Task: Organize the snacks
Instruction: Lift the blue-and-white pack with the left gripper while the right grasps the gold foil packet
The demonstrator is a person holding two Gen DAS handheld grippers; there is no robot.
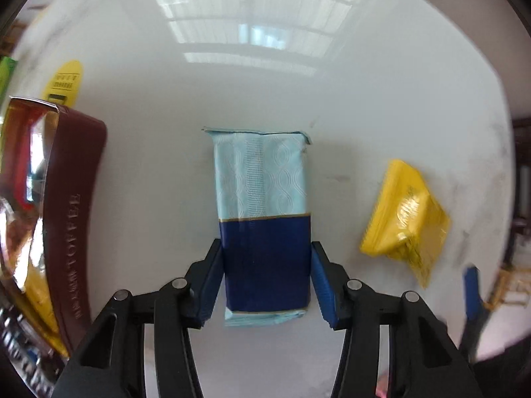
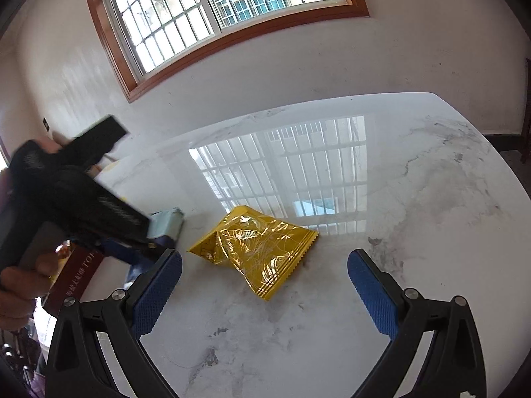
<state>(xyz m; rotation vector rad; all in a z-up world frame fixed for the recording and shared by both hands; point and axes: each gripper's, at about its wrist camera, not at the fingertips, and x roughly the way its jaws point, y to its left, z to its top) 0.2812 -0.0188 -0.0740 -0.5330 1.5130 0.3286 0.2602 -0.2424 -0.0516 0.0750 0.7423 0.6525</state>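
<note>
A long snack packet [image 1: 262, 179], pale blue at the far half and navy at the near half, lies flat on the white marble table [image 1: 365, 106]. My left gripper [image 1: 265, 242] points down over it, blue pads pressed against both sides of the navy end. The same packet [image 2: 167, 224] shows partly behind that gripper in the right wrist view. A gold-patterned yellow packet [image 2: 255, 248] lies to its right, also seen as the yellow packet [image 1: 406, 219]. My right gripper [image 2: 265, 253] hovers open just short of it, nothing between its fingers.
A maroon toffee box [image 1: 73, 215] with a glossy clear top stands left of the blue packet, its side [image 2: 78, 275] visible below a hand [image 2: 20, 282]. Another yellow packet [image 1: 64, 81] lies beyond it. A window and wall rise behind the table [image 2: 415, 199].
</note>
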